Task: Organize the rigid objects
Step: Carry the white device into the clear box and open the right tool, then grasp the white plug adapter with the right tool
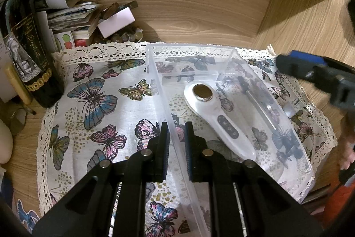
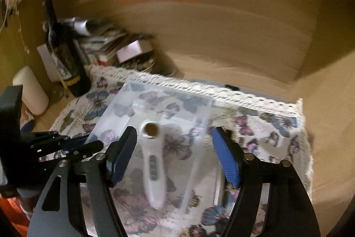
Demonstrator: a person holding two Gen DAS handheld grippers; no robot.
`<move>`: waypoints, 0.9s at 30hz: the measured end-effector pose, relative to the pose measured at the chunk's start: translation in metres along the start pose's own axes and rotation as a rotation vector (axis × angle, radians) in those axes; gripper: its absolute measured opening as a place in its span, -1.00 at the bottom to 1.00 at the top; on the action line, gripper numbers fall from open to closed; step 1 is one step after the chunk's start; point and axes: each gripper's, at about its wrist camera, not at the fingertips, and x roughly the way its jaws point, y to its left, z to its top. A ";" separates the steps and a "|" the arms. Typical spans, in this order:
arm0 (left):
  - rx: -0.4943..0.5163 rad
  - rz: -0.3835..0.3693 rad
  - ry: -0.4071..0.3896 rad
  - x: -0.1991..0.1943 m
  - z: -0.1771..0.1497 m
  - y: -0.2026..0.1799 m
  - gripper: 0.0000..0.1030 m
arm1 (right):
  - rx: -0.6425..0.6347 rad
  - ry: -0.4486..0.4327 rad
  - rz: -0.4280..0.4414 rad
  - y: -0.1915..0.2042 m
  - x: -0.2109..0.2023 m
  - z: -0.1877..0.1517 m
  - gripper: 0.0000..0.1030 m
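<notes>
A clear plastic box [image 1: 295,148] sits on a butterfly-print cloth [image 1: 95,103]. Inside it lies a white handheld device [image 1: 218,119] with a round metal head and a dark button panel. My left gripper [image 1: 176,132] is shut on the box's left wall, one finger on each side. My right gripper [image 2: 173,146] is open and empty, hovering above the box [image 2: 133,103] and the white device [image 2: 154,166]. It also shows blurred at the right edge of the left wrist view [image 1: 315,74]. The left gripper shows at the left in the right wrist view [image 2: 66,143].
A dark wine bottle [image 1: 28,54] stands at the cloth's left edge, with stacked papers and small boxes [image 1: 88,19] behind it. A white cylinder [image 2: 31,90] lies left of the bottle. Wooden desk walls [image 1: 188,3] enclose the back and right.
</notes>
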 end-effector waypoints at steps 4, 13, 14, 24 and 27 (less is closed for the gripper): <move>0.003 0.004 0.003 -0.001 -0.001 0.000 -0.76 | 0.053 -0.050 -0.063 -0.026 -0.023 -0.004 0.40; 0.012 0.016 0.013 -0.001 -0.001 -0.002 -0.76 | 0.175 -0.061 -0.250 -0.089 -0.053 -0.031 0.47; 0.012 0.017 0.013 -0.001 -0.001 -0.002 -0.76 | 0.186 -0.048 -0.262 -0.095 -0.052 -0.036 0.47; 0.018 0.037 0.022 -0.001 -0.001 -0.005 -0.76 | 0.262 0.135 -0.279 -0.132 -0.004 -0.084 0.47; 0.015 0.038 0.025 -0.001 0.000 -0.005 -0.76 | 0.272 0.170 -0.263 -0.136 0.011 -0.090 0.47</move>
